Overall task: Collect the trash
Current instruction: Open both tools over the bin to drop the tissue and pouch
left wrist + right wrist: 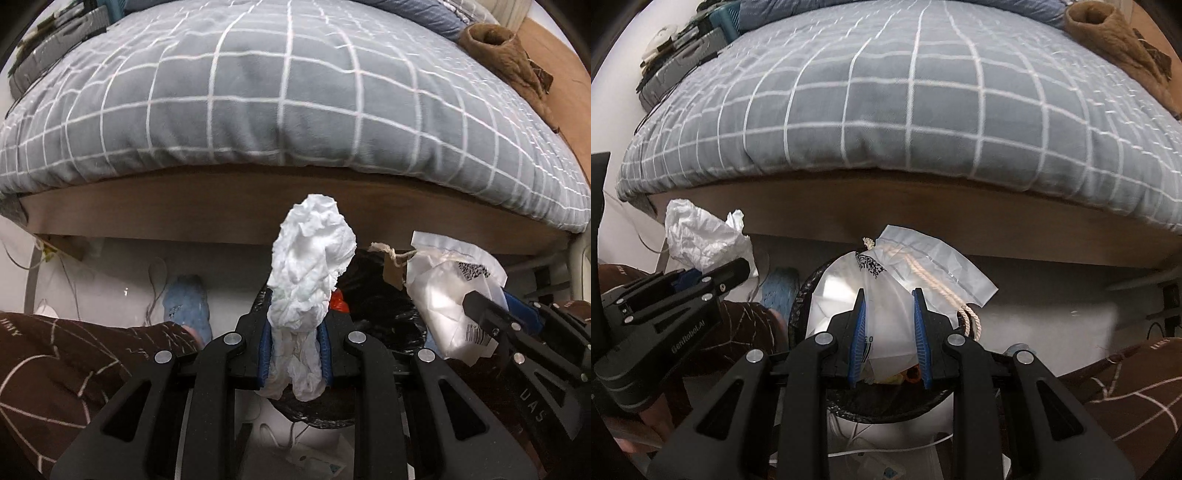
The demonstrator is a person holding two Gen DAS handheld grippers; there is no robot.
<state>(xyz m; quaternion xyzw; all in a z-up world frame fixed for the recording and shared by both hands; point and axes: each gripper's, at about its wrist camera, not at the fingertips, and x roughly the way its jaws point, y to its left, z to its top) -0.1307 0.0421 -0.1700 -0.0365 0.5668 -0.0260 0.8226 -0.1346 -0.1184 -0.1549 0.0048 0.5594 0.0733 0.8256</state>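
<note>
My left gripper [294,332] is shut on a crumpled white tissue [310,266], which stands up out of the jaws. My right gripper [888,314] is shut on a translucent plastic bag [886,295] with a barcode and a cream drawstring cord [938,284]. Both are held just above a round bin lined with a black bag [886,406], in front of the bed. The bag and the right gripper also show at the right of the left wrist view [450,295]. The tissue and the left gripper show at the left of the right wrist view [701,236].
A bed with a grey white-checked duvet [280,96] and a wooden frame [221,210] fills the view ahead. A brown garment [506,55] lies on it at the far right. The person's brown trouser legs [55,365] and blue-socked foot [186,302] flank the bin. Cables lie on the white floor.
</note>
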